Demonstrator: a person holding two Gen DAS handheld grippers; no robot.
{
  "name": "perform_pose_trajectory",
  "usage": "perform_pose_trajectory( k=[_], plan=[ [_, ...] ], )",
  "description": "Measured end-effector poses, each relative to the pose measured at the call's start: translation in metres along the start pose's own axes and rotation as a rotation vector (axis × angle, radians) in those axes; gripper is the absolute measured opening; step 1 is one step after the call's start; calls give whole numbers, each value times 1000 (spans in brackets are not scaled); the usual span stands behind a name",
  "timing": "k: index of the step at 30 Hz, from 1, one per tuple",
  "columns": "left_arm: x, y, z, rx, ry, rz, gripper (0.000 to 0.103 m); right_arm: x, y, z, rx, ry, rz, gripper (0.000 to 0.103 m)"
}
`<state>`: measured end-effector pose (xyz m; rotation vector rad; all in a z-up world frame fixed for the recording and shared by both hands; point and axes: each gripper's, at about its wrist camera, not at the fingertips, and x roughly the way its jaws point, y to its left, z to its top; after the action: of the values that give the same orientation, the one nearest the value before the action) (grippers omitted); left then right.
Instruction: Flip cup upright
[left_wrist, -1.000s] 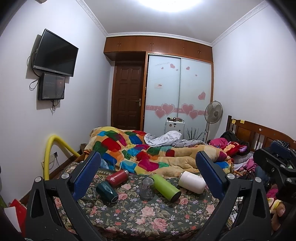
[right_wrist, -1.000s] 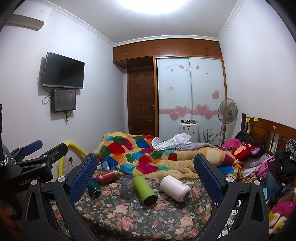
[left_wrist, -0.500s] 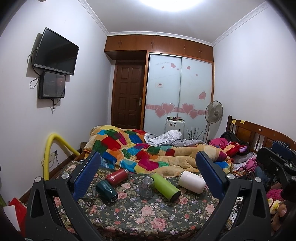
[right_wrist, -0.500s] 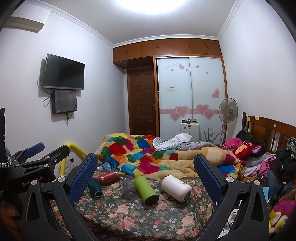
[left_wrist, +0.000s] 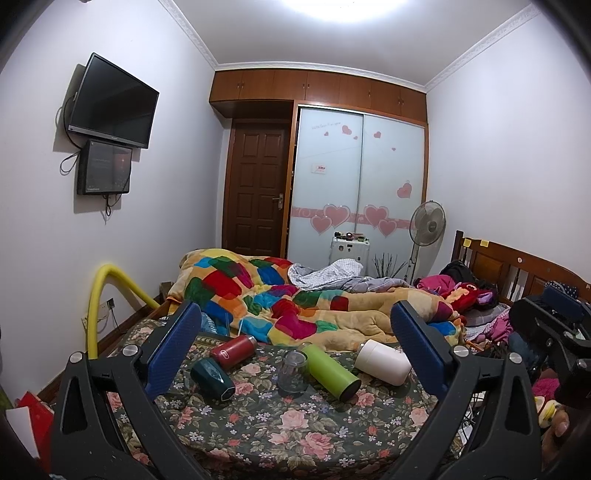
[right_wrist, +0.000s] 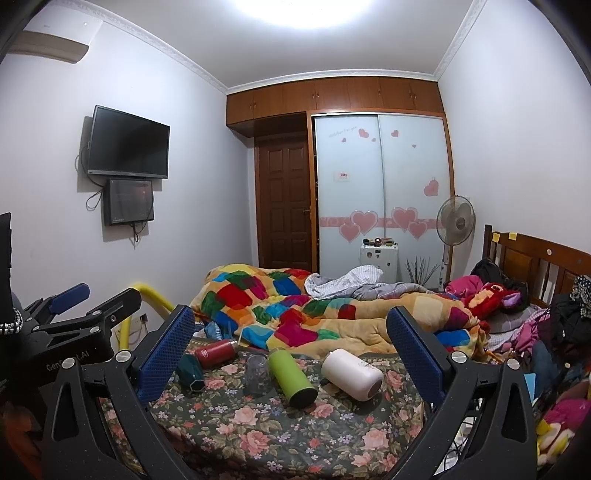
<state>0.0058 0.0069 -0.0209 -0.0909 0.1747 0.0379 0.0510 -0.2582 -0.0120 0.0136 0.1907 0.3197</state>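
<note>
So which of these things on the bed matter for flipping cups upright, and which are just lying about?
For the job: red bottle, dark green cup, glass jar, green bottle, white bottle, left gripper, right gripper.

Lying about: quilt, fan, television.

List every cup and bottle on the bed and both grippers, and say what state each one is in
red bottle: lying on its side
dark green cup: lying on its side
clear glass cup: standing, which end is up unclear
green bottle: lying on its side
white bottle: lying on its side
left gripper: open, empty
right gripper: open, empty
</note>
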Motion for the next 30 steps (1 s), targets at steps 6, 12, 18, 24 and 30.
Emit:
perform_pose_trajectory(
  k=[6,12,18,24,30],
  plan=[
    [0,0,0,-5,3,3,103,3,0,0,-2,11,3,103],
    [3,1,-2,-17,13,8,103,4,1,-2,-3,15,3,103],
    [8,5,-1,-26,24,10,103,10,0,-6,0,31,1,103],
    [22,12,-5,-33,47,16,103,23,-1,-10,1,63,-4,103],
    [47,24,-14,-56,90,19,103,44,-5,-18,1,119,-13,103]
  ],
)
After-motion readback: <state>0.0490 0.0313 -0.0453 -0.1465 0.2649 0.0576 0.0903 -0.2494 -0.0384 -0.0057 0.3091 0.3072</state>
